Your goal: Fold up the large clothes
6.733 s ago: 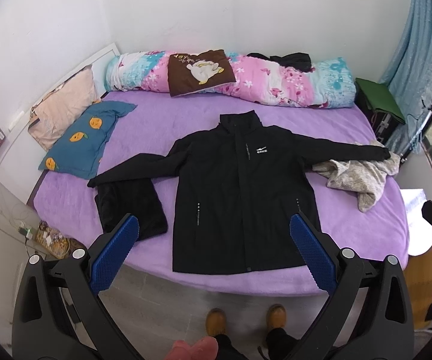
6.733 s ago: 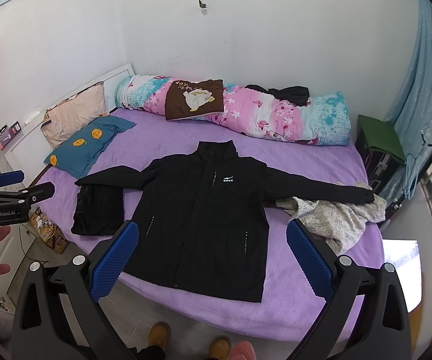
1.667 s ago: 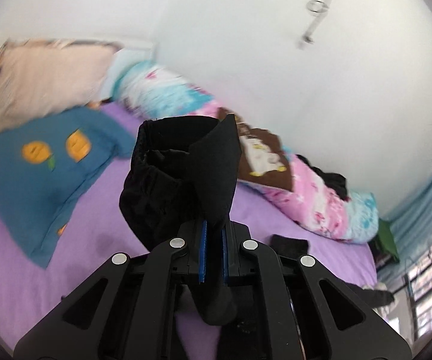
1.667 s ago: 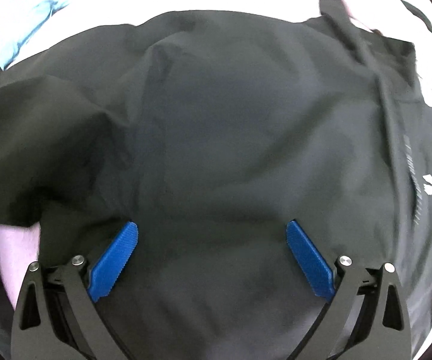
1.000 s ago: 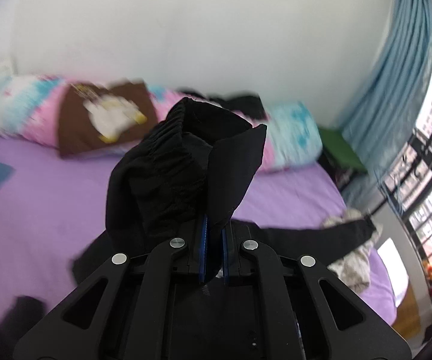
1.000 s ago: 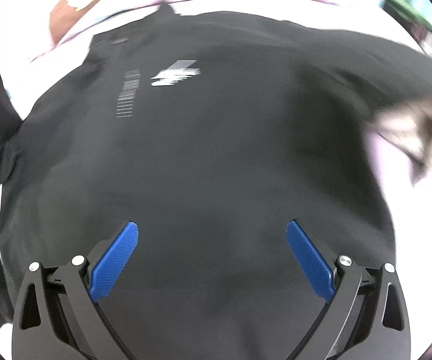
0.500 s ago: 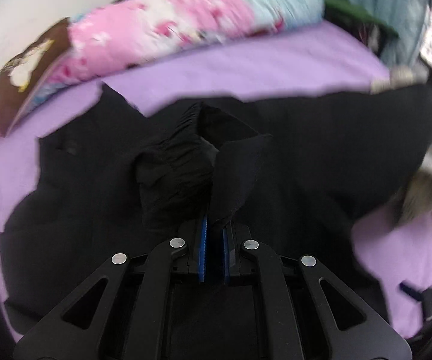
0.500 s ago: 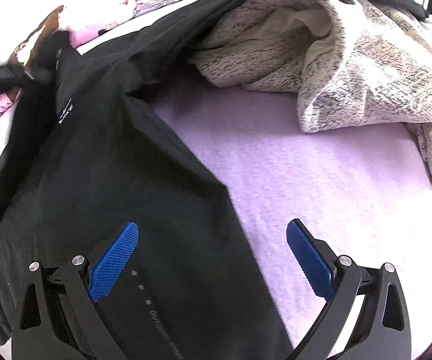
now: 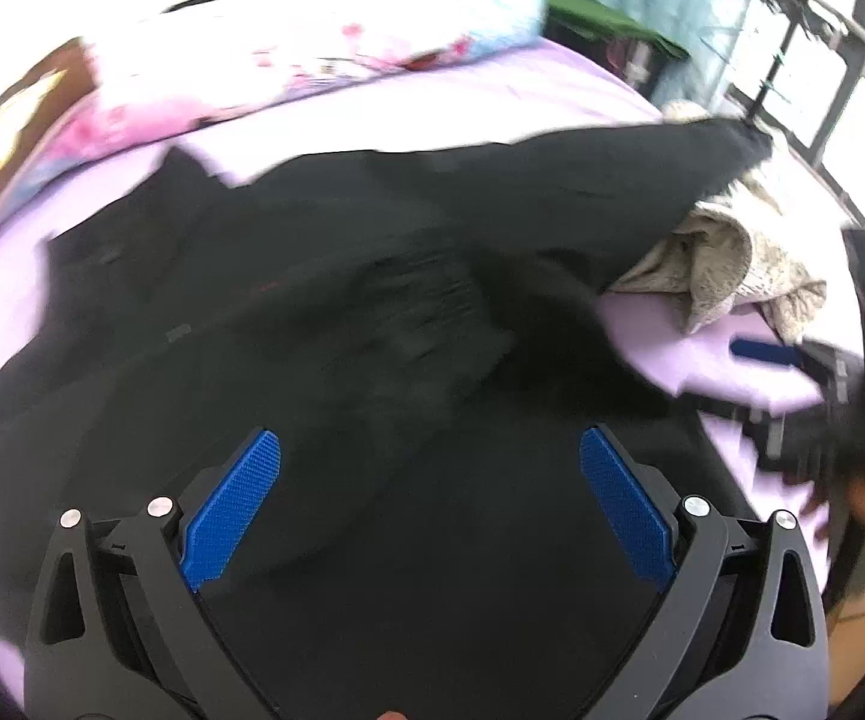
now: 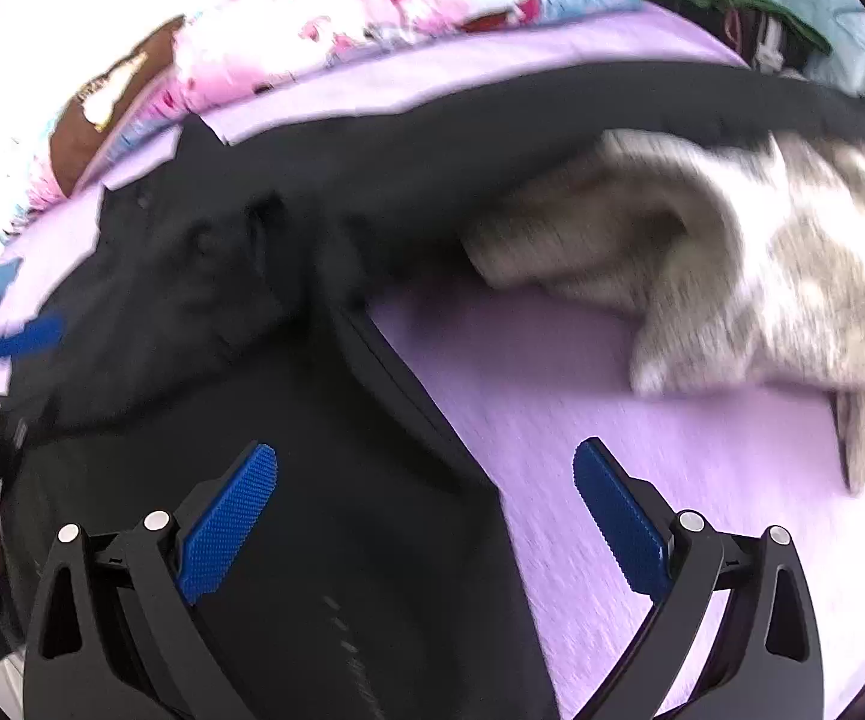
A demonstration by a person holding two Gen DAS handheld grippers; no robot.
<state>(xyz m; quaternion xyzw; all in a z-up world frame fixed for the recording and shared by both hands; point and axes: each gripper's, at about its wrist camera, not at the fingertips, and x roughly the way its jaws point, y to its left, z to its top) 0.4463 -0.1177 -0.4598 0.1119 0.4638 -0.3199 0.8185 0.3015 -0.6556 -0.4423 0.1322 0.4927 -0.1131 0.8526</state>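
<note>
The black jacket (image 9: 324,276) lay spread front-up on the purple bed (image 10: 642,420), collar toward the wall; one sleeve (image 9: 582,180) stretched out over a grey-white knit garment (image 10: 732,276), the other sleeve lay folded across the chest — blurred, so its exact lie was hard to read. Fabric looked soft and limp, prob. slick shell w/ some bulk; likely to slide and sag, so best taken at a cuff, hem corner or shoulder seam, not mid-panel. Left gripper (image 9: 429,504) hovered over the jacket's body, its jaws having just sprung apart, wide, nothing between them; right gripper (image 10: 426,516) stood wide too, empty, straddling the jacket's side edge and bare sheet. Beyond — a pink floral quilt roll (image 9: 312,42) along the wall; curtain and window bars at the far right.
</note>
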